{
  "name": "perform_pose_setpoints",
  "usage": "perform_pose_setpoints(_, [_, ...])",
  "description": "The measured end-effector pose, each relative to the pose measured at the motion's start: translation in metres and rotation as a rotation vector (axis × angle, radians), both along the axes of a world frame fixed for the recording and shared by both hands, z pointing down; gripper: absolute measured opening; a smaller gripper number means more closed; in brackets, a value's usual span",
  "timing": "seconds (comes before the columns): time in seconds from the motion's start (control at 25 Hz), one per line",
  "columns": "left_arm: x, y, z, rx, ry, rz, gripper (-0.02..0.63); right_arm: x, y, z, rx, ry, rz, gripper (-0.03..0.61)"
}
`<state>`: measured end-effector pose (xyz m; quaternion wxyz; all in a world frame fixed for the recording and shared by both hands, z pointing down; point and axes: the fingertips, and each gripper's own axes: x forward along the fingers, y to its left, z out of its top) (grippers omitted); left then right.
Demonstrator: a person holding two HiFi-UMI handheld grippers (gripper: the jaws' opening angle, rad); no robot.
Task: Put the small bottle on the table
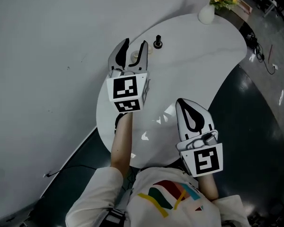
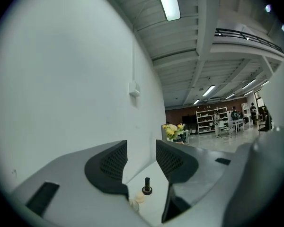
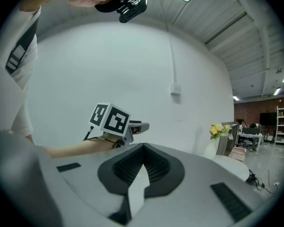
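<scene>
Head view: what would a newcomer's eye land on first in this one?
Two grey handheld grippers with black-and-white marker cubes hang above the white rounded table: the left gripper with jaws apart and empty, the right gripper with jaws together. Just beyond the left one a small black bottle stands on the table, and a white vase of yellow flowers sits at the table's far end.

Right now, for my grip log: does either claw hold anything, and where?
Nothing: left claw stands open and empty; right claw is shut on nothing.
</scene>
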<state>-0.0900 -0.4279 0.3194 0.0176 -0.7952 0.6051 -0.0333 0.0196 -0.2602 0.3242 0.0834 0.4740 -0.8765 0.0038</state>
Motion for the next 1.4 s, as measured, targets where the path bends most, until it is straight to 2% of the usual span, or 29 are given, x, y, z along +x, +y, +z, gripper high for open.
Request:
perform_pose_setpoints(0.2, [0.015,0.054,-0.053,0.076,0.041,0.025,0.152,-0.003,0.018,-0.033,0.087,-0.022,-0.02,0.011])
perform_pose_setpoints(0.32, [0.027,0.089,-0.061,0.08,0.072,0.033,0.106,-0.003,0.029,-0.049,0.13,-0.032,-0.03,0.011])
perform_pose_setpoints(0.52, [0.044,0.138,-0.067,0.114,0.072,0.04,0.018,0.006,0.048,-0.063,0.165,-0.047,-0.025,0.011])
perform_pose_setpoints(0.88, [0.052,0.22,-0.079,0.132,0.13,0.04,0.017,0.014,0.078,-0.075,0.197,-0.081,-0.03,0.011])
perform_pose_setpoints(1.16, [0.05,0.259,-0.088,0.177,0.109,0.015,0.017,0.004,0.103,-0.069,0.198,-0.074,-0.085,0.011])
perform_pose_setpoints(1.4, [0.039,0.274,-0.082,0.162,0.101,-0.022,0.017,-0.003,0.115,-0.069,0.2,-0.072,-0.113,0.011])
